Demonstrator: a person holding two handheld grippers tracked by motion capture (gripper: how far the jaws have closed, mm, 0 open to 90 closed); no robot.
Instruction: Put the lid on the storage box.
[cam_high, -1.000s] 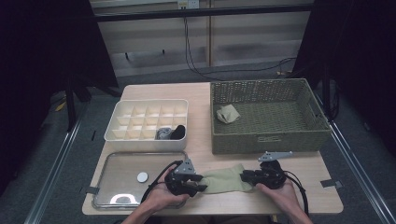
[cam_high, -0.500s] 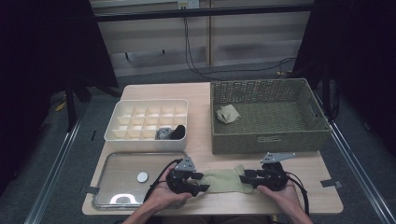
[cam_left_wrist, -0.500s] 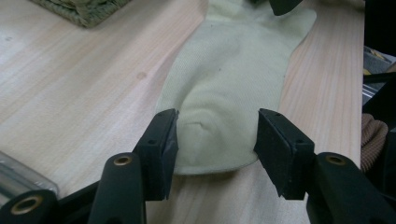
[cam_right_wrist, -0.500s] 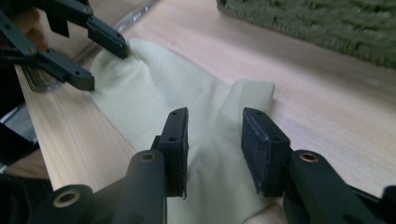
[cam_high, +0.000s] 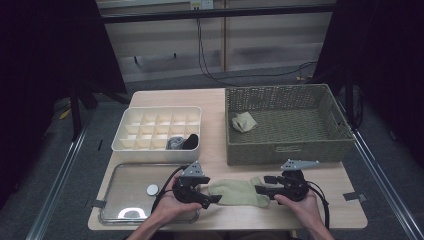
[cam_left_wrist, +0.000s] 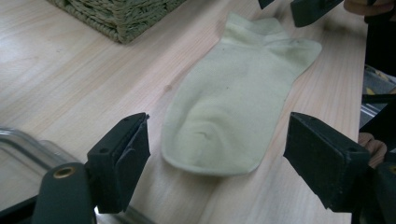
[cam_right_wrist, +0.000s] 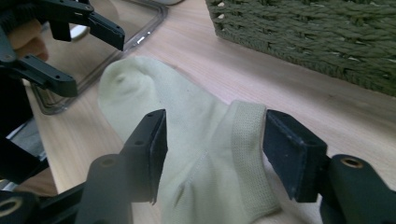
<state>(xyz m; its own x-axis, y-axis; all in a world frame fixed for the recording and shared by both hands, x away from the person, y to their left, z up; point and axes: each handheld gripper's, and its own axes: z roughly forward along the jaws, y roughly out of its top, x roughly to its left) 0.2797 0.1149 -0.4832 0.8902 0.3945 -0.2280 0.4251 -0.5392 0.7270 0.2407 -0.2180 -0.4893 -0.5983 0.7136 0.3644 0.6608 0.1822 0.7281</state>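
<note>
front: wicker basket (cam_high: 290, 150) blocks | left: clear tray (cam_high: 125, 200) | sock (cam_high: 239, 192) sides: bare table (cam_high: 240, 215)

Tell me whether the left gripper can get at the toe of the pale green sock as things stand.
Probably yes: the left gripper is open, its jaws either side of the sock toe, with bare table between.

Sock (cam_left_wrist: 233, 100): flat on table (cam_left_wrist: 70, 79), toe between the open jaws.
Basket (cam_left_wrist: 116, 14): beyond sock, apart.
Left gripper (cam_left_wrist: 217, 156): gaping.
</note>
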